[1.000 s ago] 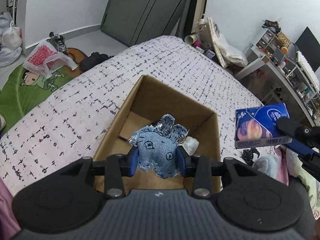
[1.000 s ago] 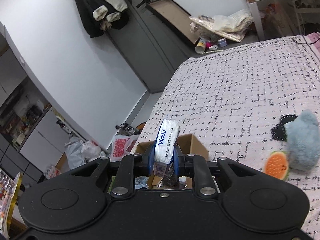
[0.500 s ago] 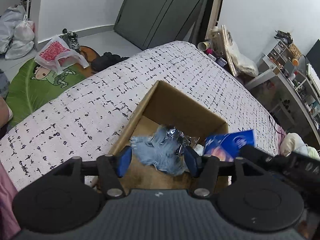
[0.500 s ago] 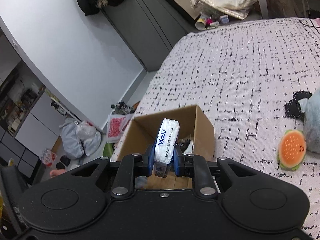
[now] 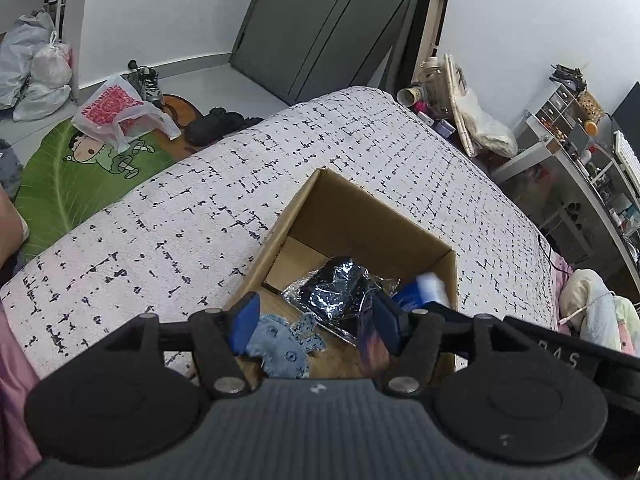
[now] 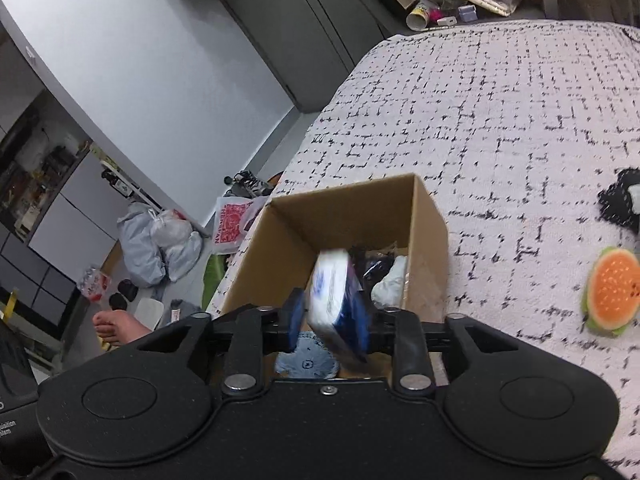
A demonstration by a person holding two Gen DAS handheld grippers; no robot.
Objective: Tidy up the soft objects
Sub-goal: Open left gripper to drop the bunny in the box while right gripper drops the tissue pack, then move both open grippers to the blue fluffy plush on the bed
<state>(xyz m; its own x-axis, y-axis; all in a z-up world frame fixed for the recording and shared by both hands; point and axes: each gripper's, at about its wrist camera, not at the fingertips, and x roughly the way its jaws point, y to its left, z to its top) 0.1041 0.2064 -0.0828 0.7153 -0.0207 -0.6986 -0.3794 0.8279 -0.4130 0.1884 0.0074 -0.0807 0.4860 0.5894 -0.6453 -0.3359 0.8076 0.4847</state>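
Blue pads: my left tool (image 5: 314, 324) is spread wide over the cardboard box (image 5: 372, 216), nothing pinched; jaws have just been opening.
Denim: the denim toy (image 5: 282, 346) lies loose on the box floor just below the left pads, already let go.
Right tool: my right tool (image 6: 330, 322) has jaws parted, just been opening; the tissue pack (image 6: 334, 300) is btwn them, tilted and blurred. Looks like it's slipping down into the box, not clamped, tho its dark side sits close to the right pad.
Tissue pack, left view: blue-white blur at the box's right wall, by the foil.
Box contents: crinkly foil bag (image 5: 336, 288), a white soft thing (image 6: 390, 284), denim toy, pack arriving.
Box place: on the bed (image 5: 180, 216), speckled white cover, near its corner edge.
Step in hand: drop-off, both tools releasing into the box at once.
Still out: plush burger (image 6: 610, 292) and a black item (image 6: 620, 202) on the bed, well apart from the box, right side.
Next move: imo lift both tools clear of the rim w/o dragging the pack, then swing the right one to the plush burger, jaws spread enough to take its width.
Watch: the pack may lean on the box wall; the box is light & may shift if bumped.
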